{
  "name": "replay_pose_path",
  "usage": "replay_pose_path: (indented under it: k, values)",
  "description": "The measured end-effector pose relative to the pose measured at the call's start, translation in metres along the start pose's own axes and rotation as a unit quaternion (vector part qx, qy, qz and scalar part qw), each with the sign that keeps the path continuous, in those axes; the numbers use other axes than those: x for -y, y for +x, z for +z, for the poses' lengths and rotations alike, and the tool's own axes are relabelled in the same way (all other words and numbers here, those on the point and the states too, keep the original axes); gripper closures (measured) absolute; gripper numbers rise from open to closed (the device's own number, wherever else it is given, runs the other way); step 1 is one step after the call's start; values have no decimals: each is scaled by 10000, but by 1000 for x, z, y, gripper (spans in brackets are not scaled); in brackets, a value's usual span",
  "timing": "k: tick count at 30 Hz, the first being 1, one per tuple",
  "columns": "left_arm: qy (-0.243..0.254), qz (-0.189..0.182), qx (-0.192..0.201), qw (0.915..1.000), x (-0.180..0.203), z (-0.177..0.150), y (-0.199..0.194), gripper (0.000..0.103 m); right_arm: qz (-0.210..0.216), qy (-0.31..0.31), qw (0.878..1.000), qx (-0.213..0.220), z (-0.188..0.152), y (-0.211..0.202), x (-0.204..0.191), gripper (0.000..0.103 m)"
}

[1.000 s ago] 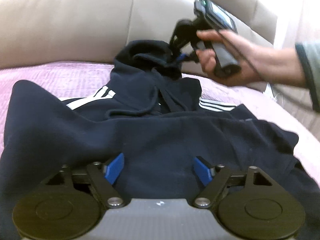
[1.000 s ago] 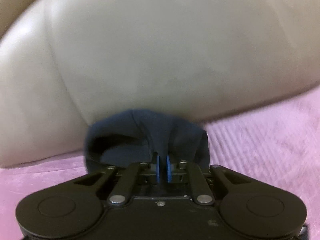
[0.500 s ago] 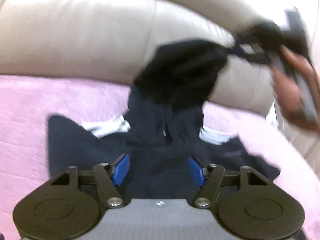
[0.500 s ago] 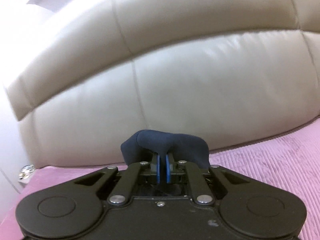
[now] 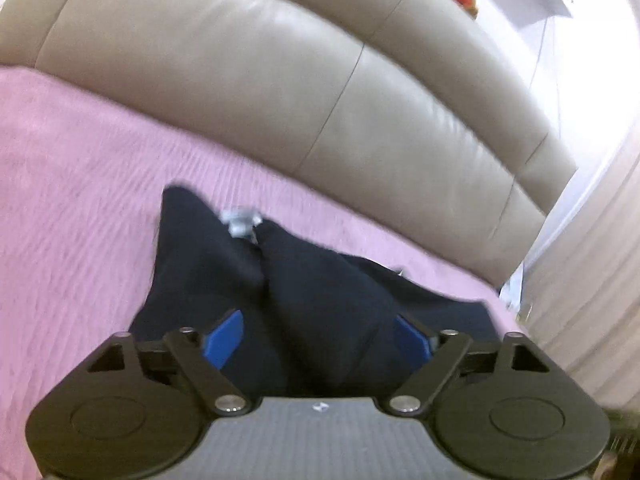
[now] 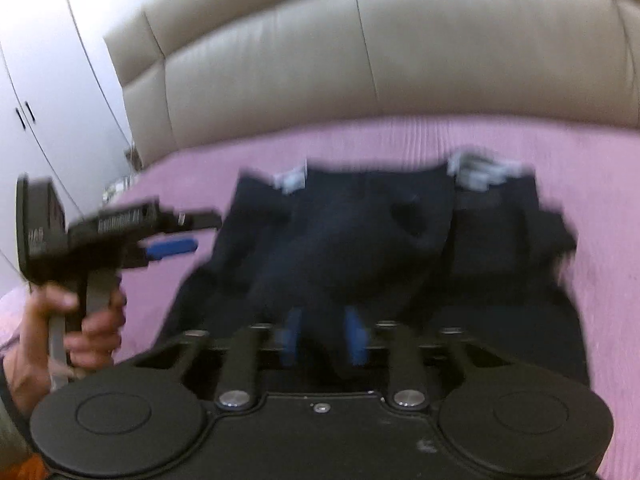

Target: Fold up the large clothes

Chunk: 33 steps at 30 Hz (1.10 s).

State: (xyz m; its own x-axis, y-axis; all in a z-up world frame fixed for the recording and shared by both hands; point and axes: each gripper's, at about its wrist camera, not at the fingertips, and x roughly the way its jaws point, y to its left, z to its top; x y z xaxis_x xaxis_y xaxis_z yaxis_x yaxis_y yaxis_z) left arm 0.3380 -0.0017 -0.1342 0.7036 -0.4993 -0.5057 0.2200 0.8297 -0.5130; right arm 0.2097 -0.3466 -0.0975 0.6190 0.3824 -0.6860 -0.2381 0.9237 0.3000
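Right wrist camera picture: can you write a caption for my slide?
Right gripper opening over a navy hoodie on a pink bedspread, left gripper alongside.

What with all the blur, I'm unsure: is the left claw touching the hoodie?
Apart. Right wrist view: pink blanket shows between the left claw and the hoodie.

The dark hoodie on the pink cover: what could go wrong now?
The right gripper has its fingers parted around a raised fold of the hoodie, so the fold may flop open. The left gripper is open above the cloth and may snag it. Motion blur hides finer detail.
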Motion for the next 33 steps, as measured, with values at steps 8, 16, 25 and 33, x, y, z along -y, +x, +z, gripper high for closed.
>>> replay_pose_path:
  k: [8,16,25,33]
  values:
    - [-944,218,-1097,9892,-24,-15,63,18,-166,2320,9726,28,20,41,58,23]
    - [-1105,76,-1554,9816,-20,-12,109,90,-26,2759,9604,-385,39,72,65,88]
    - [-1184,-1114,-45,9867,-14,14,6,92,250,2201,9730,649,42,-39,47,87]
    - [-747,457,-930,9918,-32,-40,21,89,-1143,2654,9573,-78,-14,-33,78,36]
